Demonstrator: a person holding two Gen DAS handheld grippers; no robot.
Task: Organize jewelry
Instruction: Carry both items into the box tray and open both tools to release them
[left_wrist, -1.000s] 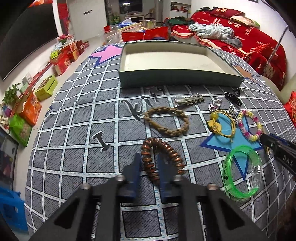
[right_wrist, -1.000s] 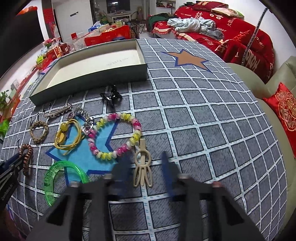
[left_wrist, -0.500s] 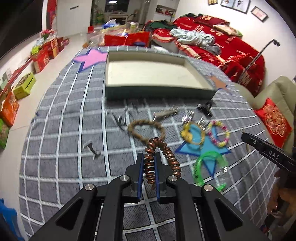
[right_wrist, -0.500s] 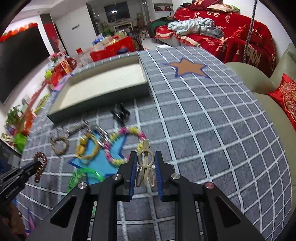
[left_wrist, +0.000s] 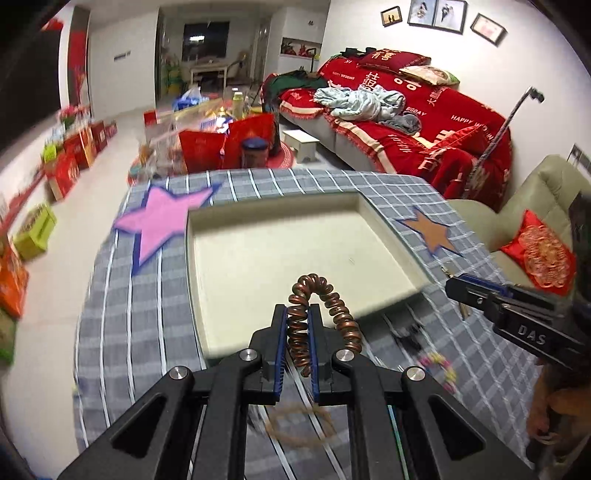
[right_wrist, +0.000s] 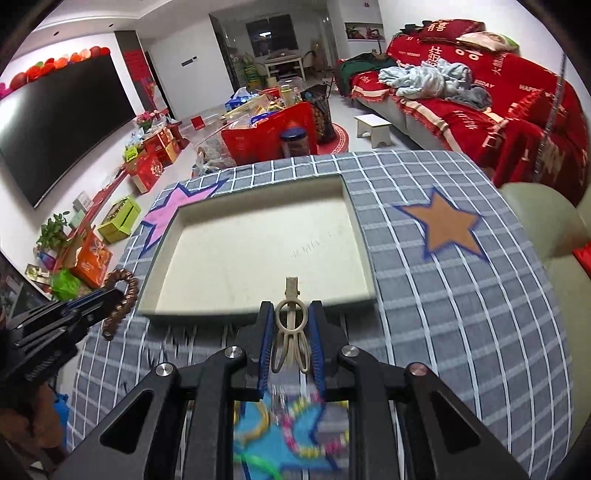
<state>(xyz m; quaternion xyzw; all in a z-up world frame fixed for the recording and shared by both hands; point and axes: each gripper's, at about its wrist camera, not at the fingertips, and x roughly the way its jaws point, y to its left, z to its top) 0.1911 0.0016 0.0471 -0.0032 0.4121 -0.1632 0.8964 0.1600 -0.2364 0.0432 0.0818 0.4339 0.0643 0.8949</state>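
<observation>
Your right tongs (left_wrist: 454, 286) read "DAS"; the red sofa throw (left_wrist: 436, 122) reads "HAPPY WEDDING"; your left tongs (left_wrist: 298, 325) pinch the coil bracelet (left_wrist: 321, 295) above the tray (left_wrist: 295, 251); your right tongs pinch the beige clip (right_wrist: 291, 325) over the grey checked desk (right_wrist: 461, 295).

Motion blur smears the bracelets (right_wrist: 295, 435) near the bottom edge, partly hidden behind the right hand-held gripper (right_wrist: 291, 332); their details are unreadable.

The left tongs (left_wrist: 298, 332) clamp a coiled copper bracelet (left_wrist: 321, 317) before the shallow tray (left_wrist: 207, 295).
</observation>
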